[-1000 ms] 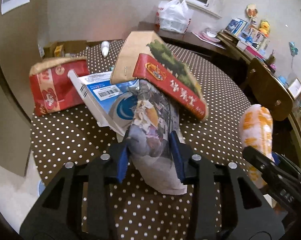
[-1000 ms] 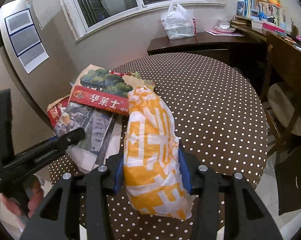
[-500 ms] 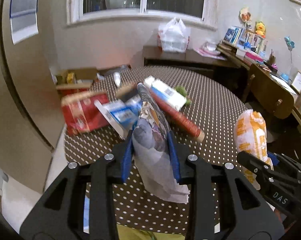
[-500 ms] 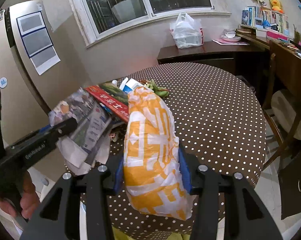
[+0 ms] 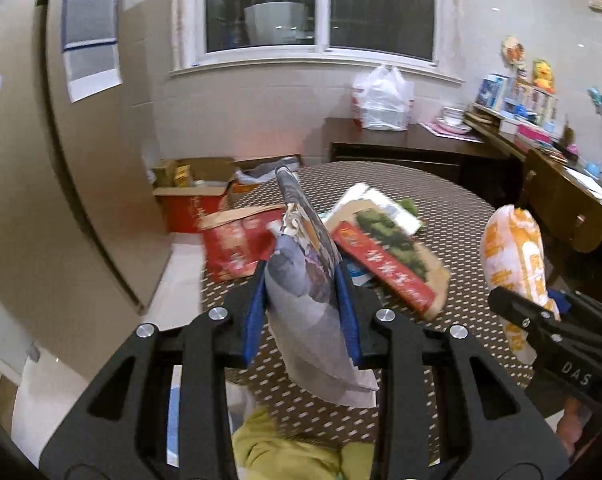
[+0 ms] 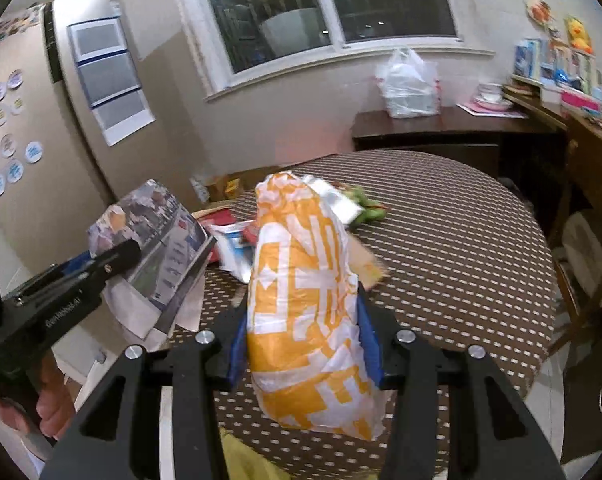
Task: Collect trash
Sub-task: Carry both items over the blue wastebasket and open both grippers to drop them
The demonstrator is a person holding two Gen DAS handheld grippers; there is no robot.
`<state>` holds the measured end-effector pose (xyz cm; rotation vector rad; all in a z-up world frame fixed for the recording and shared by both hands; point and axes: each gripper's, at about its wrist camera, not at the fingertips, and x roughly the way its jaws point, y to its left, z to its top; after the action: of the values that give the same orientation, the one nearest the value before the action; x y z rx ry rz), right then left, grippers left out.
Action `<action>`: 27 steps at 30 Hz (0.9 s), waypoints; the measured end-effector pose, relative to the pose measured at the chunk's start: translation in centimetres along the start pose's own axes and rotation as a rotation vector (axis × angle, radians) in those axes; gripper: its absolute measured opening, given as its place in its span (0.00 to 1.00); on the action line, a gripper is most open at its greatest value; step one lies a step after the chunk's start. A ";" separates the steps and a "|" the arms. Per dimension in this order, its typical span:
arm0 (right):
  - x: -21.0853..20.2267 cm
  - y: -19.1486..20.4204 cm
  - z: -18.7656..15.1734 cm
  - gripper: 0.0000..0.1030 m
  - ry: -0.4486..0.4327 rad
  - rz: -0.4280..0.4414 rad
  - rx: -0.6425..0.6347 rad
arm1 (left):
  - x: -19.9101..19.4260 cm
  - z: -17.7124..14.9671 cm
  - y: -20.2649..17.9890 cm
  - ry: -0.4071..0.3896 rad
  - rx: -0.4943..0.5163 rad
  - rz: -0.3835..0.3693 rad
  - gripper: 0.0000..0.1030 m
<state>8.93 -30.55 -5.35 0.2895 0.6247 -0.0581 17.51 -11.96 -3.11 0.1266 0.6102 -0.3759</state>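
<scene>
My left gripper [image 5: 301, 300] is shut on a folded printed magazine [image 5: 305, 280] and holds it up above the near edge of the round polka-dot table [image 5: 441, 216]. The magazine also shows in the right wrist view [image 6: 157, 248]. My right gripper [image 6: 303, 336] is shut on an orange-and-white plastic bag [image 6: 305, 300], lifted over the table edge; the bag also shows at the right of the left wrist view [image 5: 517, 256]. On the table lie a red-and-green paper bag [image 5: 385, 260], a red packet [image 5: 237, 244] and a white-and-blue box [image 5: 377, 204].
A cardboard box [image 5: 197, 196] stands on the floor beyond the table. A wooden chair [image 5: 561, 216] stands at the right. A dark sideboard [image 6: 441, 128] under the window carries a white plastic bag [image 6: 409, 84]. A refrigerator [image 6: 29, 160] is at the left.
Both grippers have risen and pulled back from the table with their loads. The magazine has come off the pile, and the red-and-green paper bag has dropped flat onto the table.
</scene>
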 end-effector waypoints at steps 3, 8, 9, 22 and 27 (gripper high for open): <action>0.6 2.3 0.3 0.44 0.009 0.043 -0.042 | -0.6 -0.8 2.2 0.008 -0.031 0.041 0.32; 1.9 6.4 0.4 0.44 0.035 0.123 -0.101 | -1.3 -2.1 5.9 0.027 -0.079 0.128 0.32; 2.2 7.4 0.4 0.44 0.041 0.141 -0.115 | -1.4 -2.3 6.5 0.032 -0.090 0.144 0.32; 6.0 16.9 -1.4 0.44 0.151 0.310 -0.256 | -1.1 -7.2 15.1 0.162 -0.205 0.313 0.33; 8.1 19.8 -3.1 0.44 0.220 0.328 -0.303 | 0.1 -8.9 17.4 0.229 -0.234 0.351 0.37</action>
<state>16.56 -10.39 -7.51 0.1015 0.7859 0.3848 19.47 6.11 -10.29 0.0509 0.8367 0.0525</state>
